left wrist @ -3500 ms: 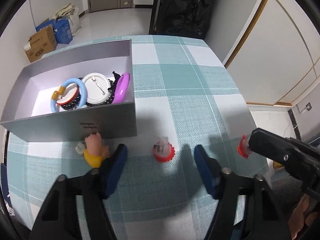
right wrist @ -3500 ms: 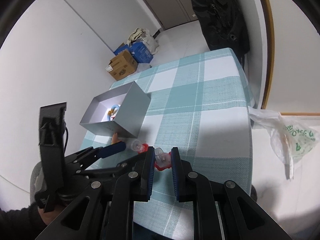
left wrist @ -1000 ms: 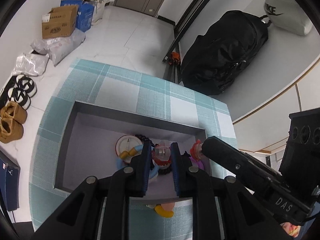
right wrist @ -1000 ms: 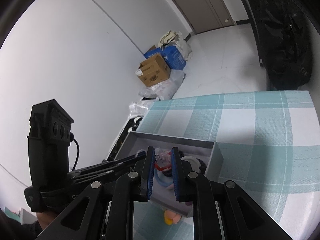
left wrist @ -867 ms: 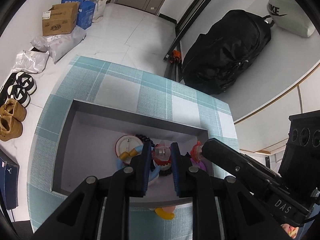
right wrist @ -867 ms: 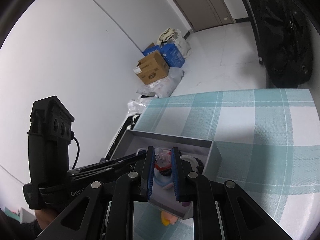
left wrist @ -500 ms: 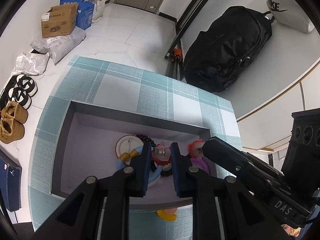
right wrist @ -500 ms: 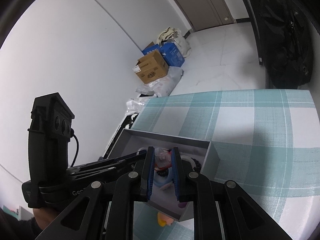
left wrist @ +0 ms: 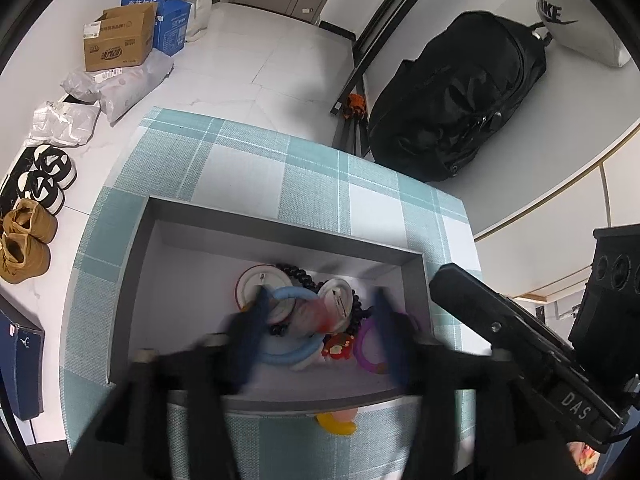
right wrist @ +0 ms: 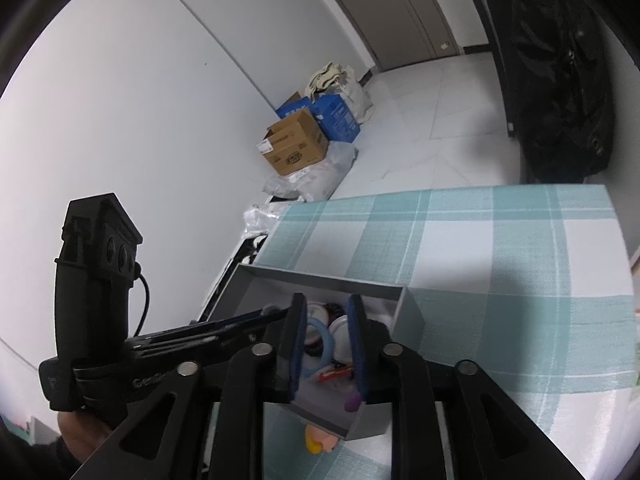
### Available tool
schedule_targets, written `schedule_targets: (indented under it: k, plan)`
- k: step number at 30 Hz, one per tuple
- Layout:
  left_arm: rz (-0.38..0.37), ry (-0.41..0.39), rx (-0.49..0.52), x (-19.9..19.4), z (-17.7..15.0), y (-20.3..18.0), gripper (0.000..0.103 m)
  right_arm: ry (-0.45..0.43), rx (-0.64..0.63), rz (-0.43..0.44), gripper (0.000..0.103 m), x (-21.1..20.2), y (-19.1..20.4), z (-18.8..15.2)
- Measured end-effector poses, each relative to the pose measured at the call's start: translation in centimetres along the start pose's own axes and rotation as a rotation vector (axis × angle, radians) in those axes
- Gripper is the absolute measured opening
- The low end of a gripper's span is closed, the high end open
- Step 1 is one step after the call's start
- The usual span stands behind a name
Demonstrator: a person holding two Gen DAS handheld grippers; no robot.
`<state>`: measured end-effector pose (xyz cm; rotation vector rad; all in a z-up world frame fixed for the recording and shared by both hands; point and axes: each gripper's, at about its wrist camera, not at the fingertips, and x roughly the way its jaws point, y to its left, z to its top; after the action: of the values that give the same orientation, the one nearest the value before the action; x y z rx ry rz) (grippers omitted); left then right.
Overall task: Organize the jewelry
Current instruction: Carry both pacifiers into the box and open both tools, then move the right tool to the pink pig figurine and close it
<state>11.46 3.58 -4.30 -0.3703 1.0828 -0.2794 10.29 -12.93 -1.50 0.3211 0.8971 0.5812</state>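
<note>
we are letting go over the grey box (left wrist: 276,402): both grippers have just been opening. the left gripper (left wrist: 318,330) is now spreading wide, its red trinket (left wrist: 316,316) dropping blurred between the fingers, no longer pinched. the right gripper (right wrist: 326,340) is parting too, nothing pressed between its pads. both pieces are ending inside the box, beside the blue ring (left wrist: 286,340); a yellow charm (left wrist: 336,426) is waiting just outside the box's near wall.

Black tongs (right wrist: 326,340), blue pads (right wrist: 298,336), silver screws
</note>
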Motion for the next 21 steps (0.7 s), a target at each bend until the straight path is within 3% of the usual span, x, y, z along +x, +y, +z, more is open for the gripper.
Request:
schedule_targets:
  k: [1, 5, 10, 18, 21]
  plan:
    - [-0.01, -0.01, -0.008, -0.2, -0.1, 0.2, 0.058, -0.003, 0.004, -0.006, 0.039, -0.2, -0.1, -0.1]
    - [-0.03, -0.003, 0.004, -0.5, -0.3, 0.0, 0.058, -0.017, 0.012, -0.016, 0.05, -1.0, -0.5, -0.2]
    - [-0.004, -0.019, 0.047, -1.1, -1.2, -0.7, 0.058, -0.047, 0.006, -0.024, 0.065, -2.2, -0.5, -0.6]
    - [0.028, -0.048, 0.083, -2.1, -2.6, -0.9, 0.059, -0.072, -0.018, -0.029, 0.083, -3.9, 0.2, -2.1]
    - [0.048, -0.058, 0.103, -2.3, -3.2, -1.0, 0.059, -0.071, -0.031, -0.034, 0.084, -4.3, 0.4, -2.6]
